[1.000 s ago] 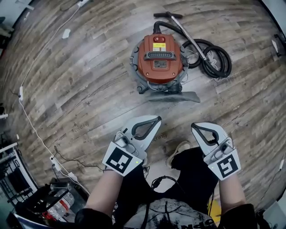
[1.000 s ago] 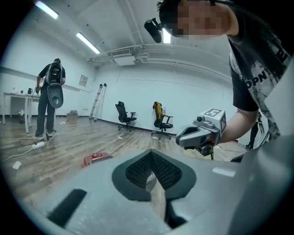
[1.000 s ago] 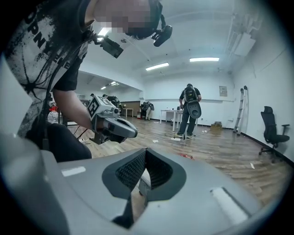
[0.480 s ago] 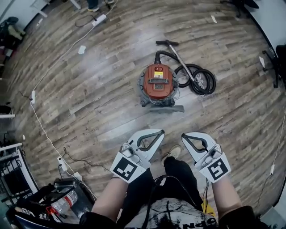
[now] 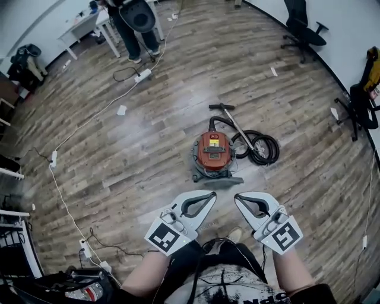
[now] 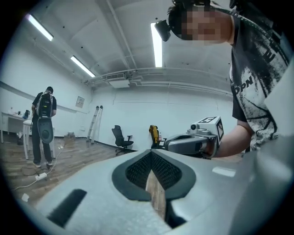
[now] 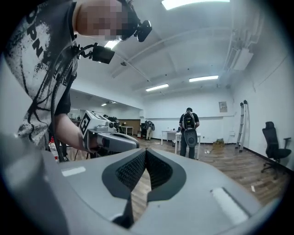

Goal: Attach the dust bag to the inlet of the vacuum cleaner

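An orange drum vacuum cleaner [image 5: 214, 152] stands far below on the wood floor, its black hose [image 5: 259, 148] coiled at its right. A flat grey piece [image 5: 222, 179], perhaps the dust bag, lies against its near side. Both grippers are held high and level in front of the person, well clear of the vacuum. My left gripper [image 5: 213, 195] [image 6: 150, 153] is shut and holds nothing. My right gripper [image 5: 237, 197] [image 7: 145, 152] is shut and empty too. Their tips point toward each other, a short gap apart. The vacuum's inlet does not show.
A person with a backpack [image 5: 135, 18] stands by white tables at the far end. Office chairs [image 5: 301, 31] stand at the right wall. White cables and power strips [image 5: 142, 75] trail over the floor at left. A crate with bottles [image 5: 77, 290] sits at lower left.
Both grippers have risen together with the head, so the vacuum now looks smaller and farther below. The two tips have drawn closer together. Both stay shut and empty.
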`<state>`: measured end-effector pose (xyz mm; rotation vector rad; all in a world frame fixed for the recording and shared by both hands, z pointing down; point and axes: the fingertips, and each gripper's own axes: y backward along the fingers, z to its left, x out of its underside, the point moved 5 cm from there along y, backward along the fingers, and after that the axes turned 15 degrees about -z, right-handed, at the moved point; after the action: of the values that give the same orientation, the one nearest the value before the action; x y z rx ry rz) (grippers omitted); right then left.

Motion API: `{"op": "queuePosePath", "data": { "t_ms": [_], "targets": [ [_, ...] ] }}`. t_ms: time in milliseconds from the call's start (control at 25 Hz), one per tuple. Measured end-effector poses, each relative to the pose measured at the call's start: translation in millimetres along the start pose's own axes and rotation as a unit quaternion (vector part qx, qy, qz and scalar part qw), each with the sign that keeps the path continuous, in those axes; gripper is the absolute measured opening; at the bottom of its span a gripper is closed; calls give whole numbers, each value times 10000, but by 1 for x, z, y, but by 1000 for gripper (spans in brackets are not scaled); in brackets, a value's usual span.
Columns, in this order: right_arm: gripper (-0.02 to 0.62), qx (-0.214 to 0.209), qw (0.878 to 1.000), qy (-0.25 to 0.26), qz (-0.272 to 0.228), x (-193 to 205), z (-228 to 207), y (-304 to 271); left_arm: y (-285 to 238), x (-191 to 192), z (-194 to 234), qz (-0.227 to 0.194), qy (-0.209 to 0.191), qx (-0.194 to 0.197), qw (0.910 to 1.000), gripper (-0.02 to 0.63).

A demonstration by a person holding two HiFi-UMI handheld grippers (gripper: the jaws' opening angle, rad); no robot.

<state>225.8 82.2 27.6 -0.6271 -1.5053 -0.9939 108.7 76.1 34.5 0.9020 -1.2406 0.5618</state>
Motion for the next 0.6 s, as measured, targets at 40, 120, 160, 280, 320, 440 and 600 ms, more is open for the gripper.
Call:
{"op": "queuePosePath", "data": {
  "t_ms": [40,120,160,280,320,440,600],
  "targets": [
    [6,-10,10000,54,-29,-5,4,-4,3,-8,-1,7,-53,57,10000,2],
    [6,-42,9999,68,-101,-11,9,-13,9,-21,0,38,-192,125,9997,2],
    [6,-87,9998,86,-151,-14,10,-18,12,-27,2,35,-270,128,9995,2],
    [6,-214,9990,219,-326,-23,19,-33,20,-43,6,13,-482,144,9987,2],
    [5,-227,9988,250,-346,-24,23,-35,24,-47,6,43,-547,162,9984,2],
    [5,-217,9993,275,-123,-23,32,-32,37,-56,5,91,-632,136,9979,2],
    [6,-251,9990,313,181,-13,41,-27,53,-61,4,9,-634,6,9980,2]
  ]
}}
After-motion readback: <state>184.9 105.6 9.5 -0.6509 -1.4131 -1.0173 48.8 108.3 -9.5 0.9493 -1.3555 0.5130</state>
